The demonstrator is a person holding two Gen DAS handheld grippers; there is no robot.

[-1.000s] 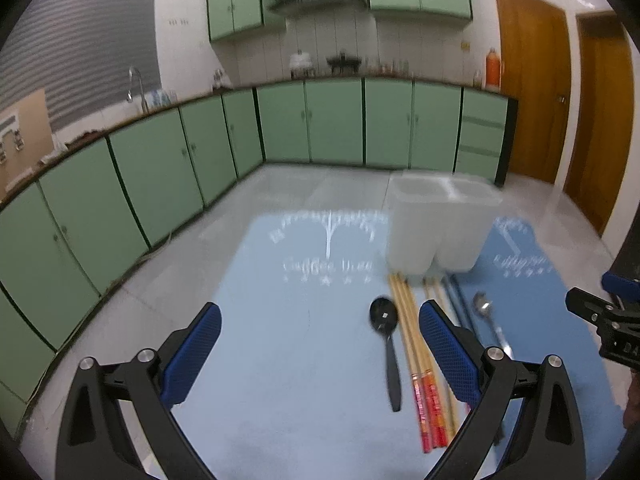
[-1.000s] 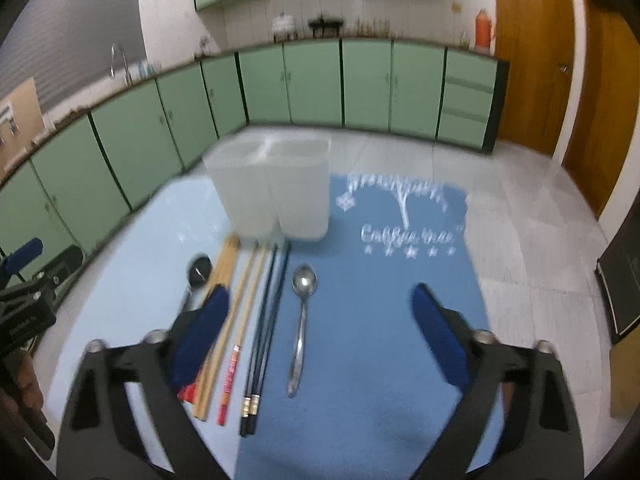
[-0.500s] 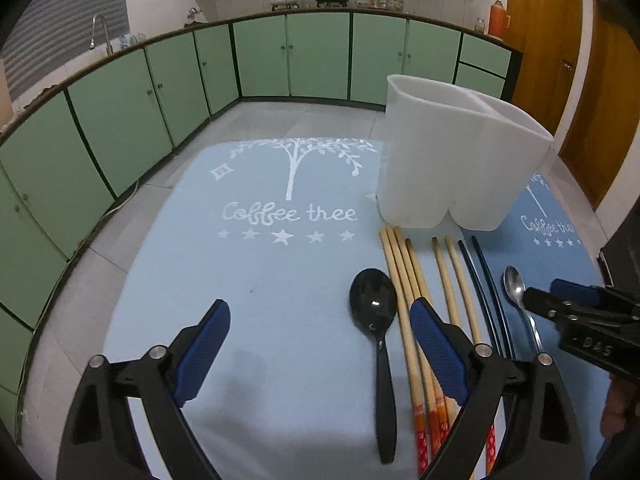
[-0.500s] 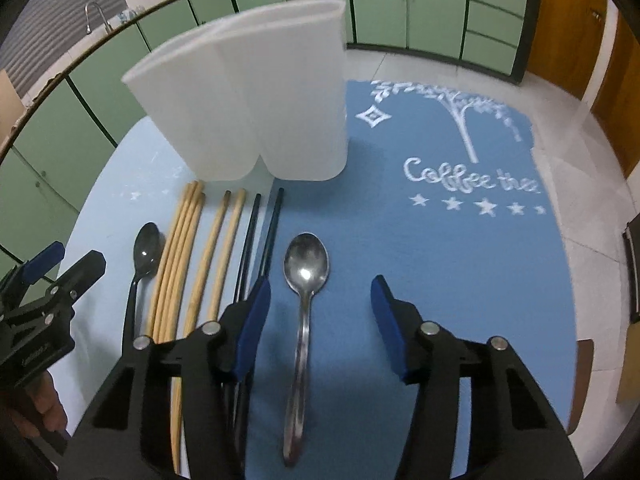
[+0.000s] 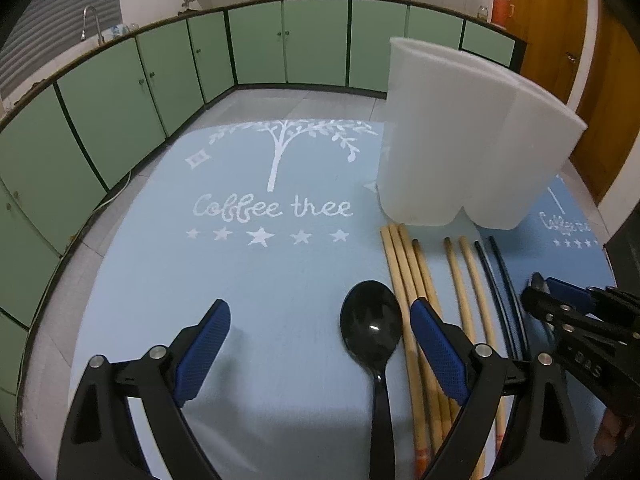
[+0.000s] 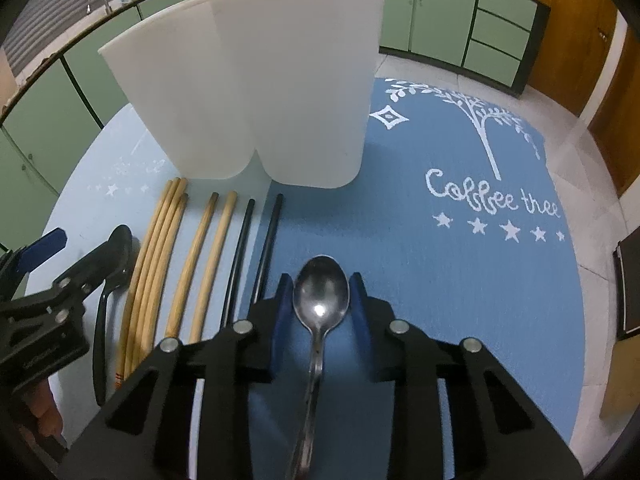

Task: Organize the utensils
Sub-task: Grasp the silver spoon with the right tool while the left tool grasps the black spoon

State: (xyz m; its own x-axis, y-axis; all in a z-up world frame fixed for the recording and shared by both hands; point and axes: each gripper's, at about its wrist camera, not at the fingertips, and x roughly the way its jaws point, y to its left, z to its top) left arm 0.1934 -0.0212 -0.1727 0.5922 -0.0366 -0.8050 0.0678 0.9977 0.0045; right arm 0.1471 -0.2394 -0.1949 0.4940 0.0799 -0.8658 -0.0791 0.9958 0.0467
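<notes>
The right gripper (image 6: pixel 320 300) has its blue pads drawn in close on either side of the metal spoon (image 6: pixel 320 300), flanking the bowl; whether they already pinch it or just bracket it I cannot tell, though the gap looks almost nil. The spoon lies flat on the blue "Coffee tree" mat (image 6: pixel 460 280), handle running back under the gripper, just in front of the white two-compartment holder (image 6: pixel 260 80). It looks stiff, light and smooth, so it is likely to slip or pivot if squeezed on the curved bowl; the neck or upper handle would give a flatter, steadier hold. The left gripper (image 5: pixel 320 344) stands wide open, holding nothing, with the black plastic spoon (image 5: pixel 372 328) lying between its fingers nearer the right-hand one. That spoon should be lighter still and a little flexible. Beside it lie the wooden chopsticks (image 5: pixel 404 280) and the black chopsticks (image 5: pixel 496 276), thin, rigid and prone to rolling.
</notes>
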